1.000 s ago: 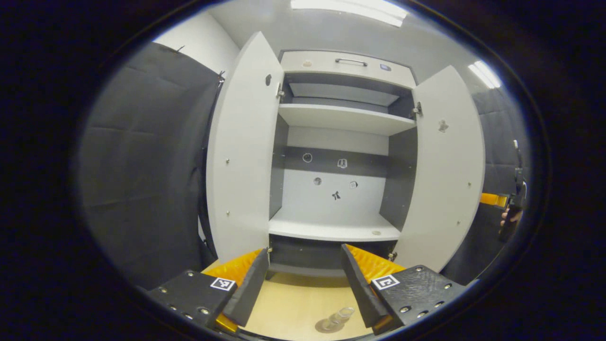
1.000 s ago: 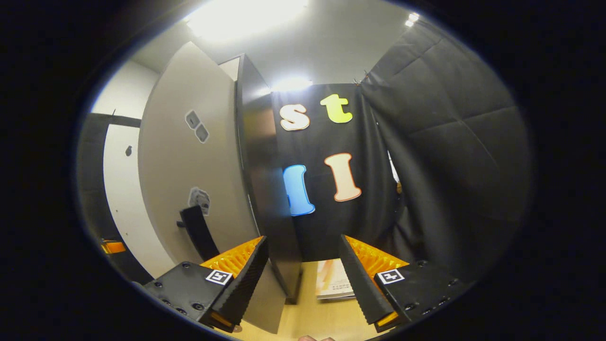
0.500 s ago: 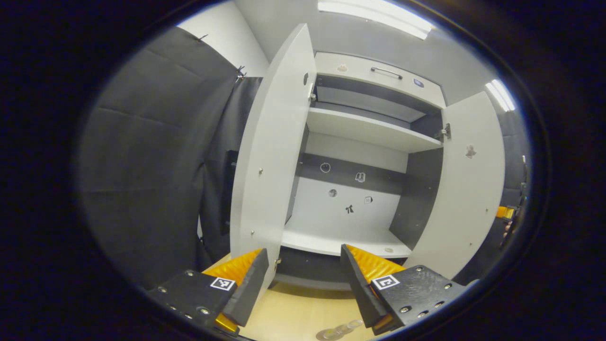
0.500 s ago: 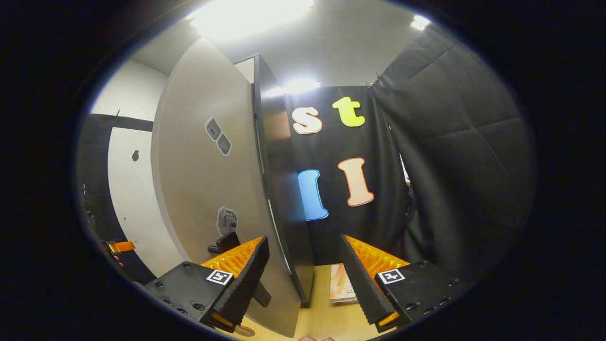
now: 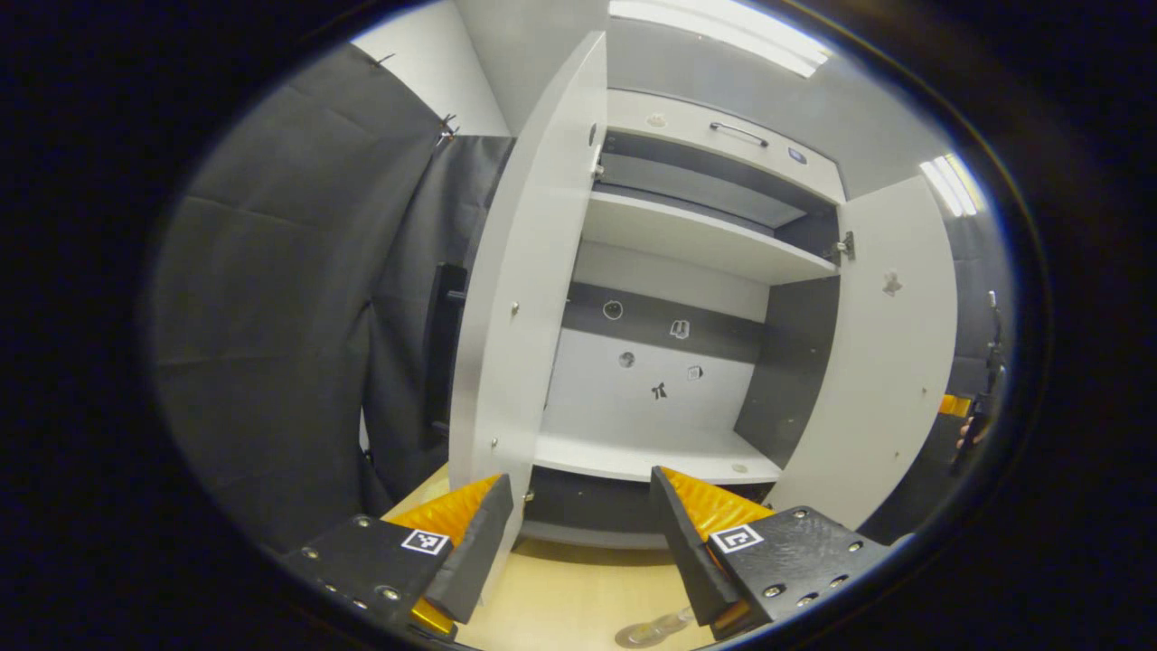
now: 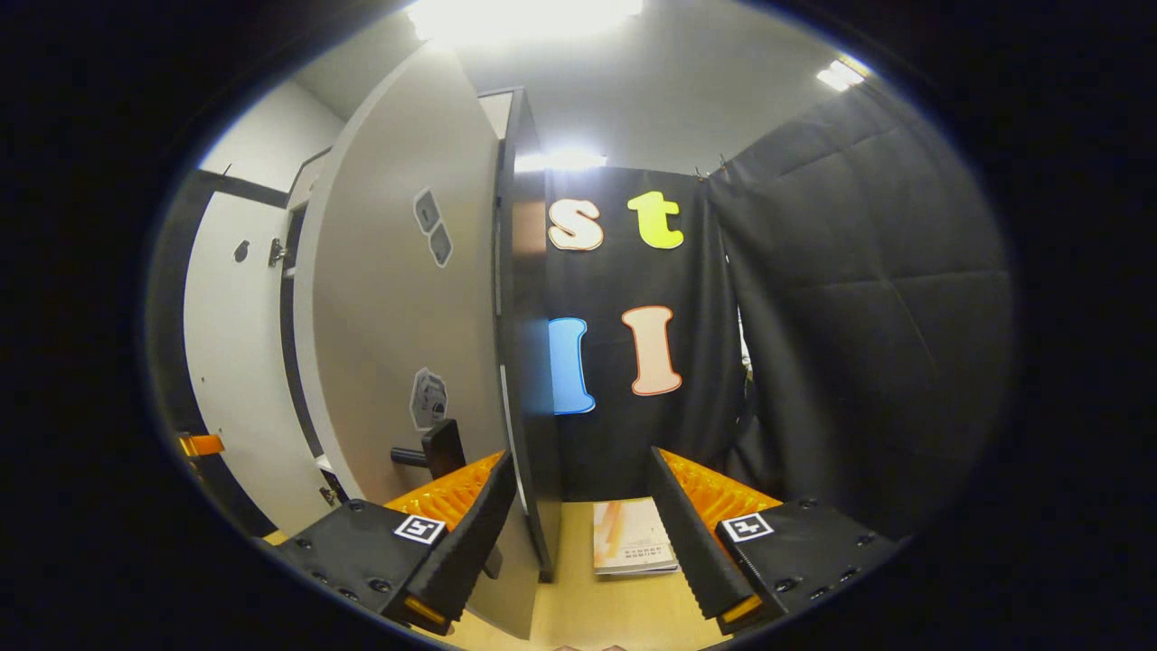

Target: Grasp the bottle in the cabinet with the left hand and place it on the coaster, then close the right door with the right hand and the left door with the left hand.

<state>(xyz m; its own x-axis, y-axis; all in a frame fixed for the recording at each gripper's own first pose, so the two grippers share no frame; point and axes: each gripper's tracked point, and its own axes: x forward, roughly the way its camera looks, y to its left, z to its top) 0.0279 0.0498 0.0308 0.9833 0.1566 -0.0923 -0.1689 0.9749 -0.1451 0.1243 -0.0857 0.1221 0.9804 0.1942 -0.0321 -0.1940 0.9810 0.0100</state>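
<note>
The cabinet stands with both doors open and its lower shelf (image 5: 651,457) bare. A clear bottle (image 5: 671,621) rests on the round coaster (image 5: 633,637) on the wooden table, just inside my left gripper's right finger. My left gripper (image 5: 578,542) is open and holds nothing; the left door (image 5: 524,298) shows edge-on just above its left finger. My right gripper (image 6: 578,533) is open on the outer side of the right door (image 6: 398,316). That door's dark handle (image 6: 438,449) sits just above its left finger.
A booklet (image 6: 633,538) lies on the table beside the cabinet's dark side panel (image 6: 529,362). Black cloth walls close in on both sides. The other gripper and a hand (image 5: 972,425) show past the right door (image 5: 890,362).
My left gripper has swung left, bringing the left door's edge over its left finger. My right gripper has moved along the right door's outer face, closer to its handle.
</note>
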